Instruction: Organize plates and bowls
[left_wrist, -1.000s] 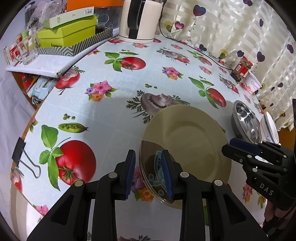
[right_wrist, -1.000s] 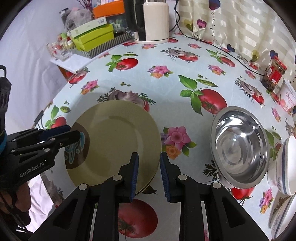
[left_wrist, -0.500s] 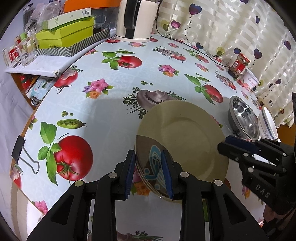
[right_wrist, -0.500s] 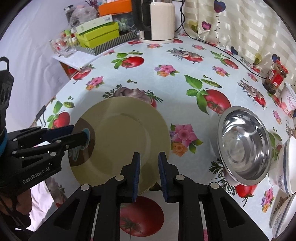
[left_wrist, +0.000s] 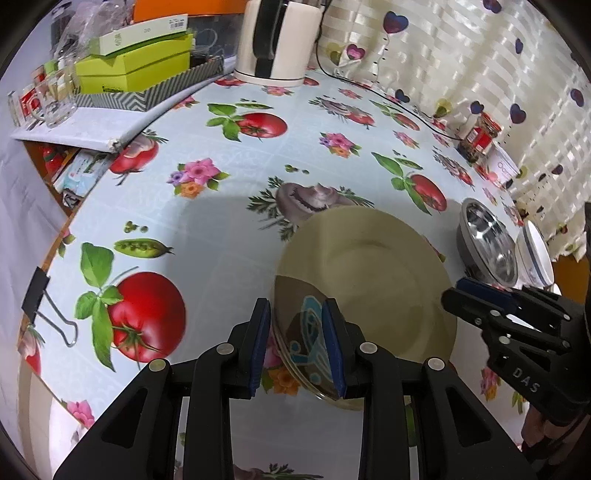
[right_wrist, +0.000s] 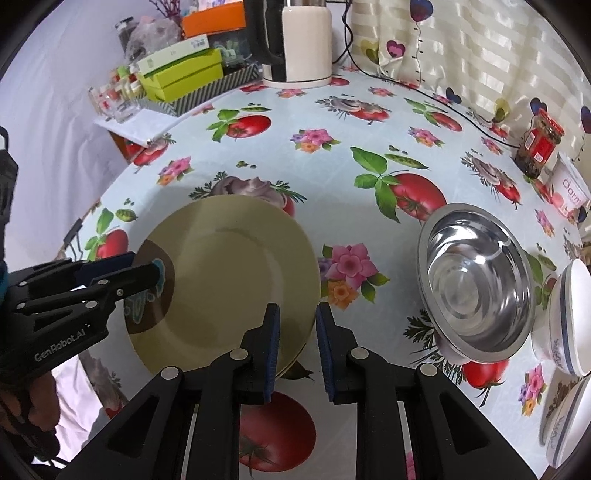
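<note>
An olive-green plate (left_wrist: 369, 280) (right_wrist: 229, 273) with a brown and teal patch lies on the flowered tablecloth, and a second rim shows just under it. My left gripper (left_wrist: 295, 317) (right_wrist: 147, 267) is shut on its rim at the brown patch, one pad outside the edge and one on the face. On the opposite side, my right gripper (right_wrist: 295, 317) (left_wrist: 454, 295) is shut on the rim the same way. To the right stand a steel bowl (right_wrist: 476, 284) (left_wrist: 487, 243) and a white bowl with a blue stripe (right_wrist: 569, 317) (left_wrist: 535, 254).
More white crockery (right_wrist: 565, 424) sits at the near right corner. At the back are a white kettle (right_wrist: 299, 40), green boxes in a patterned tray (right_wrist: 184, 74), a red-lidded jar (right_wrist: 539, 147) and a tub (right_wrist: 570, 188). A binder clip (left_wrist: 40, 299) grips the left table edge.
The right gripper's jaws have narrowed a little onto the plate's rim. The left gripper's jaws and the plate have not changed.
</note>
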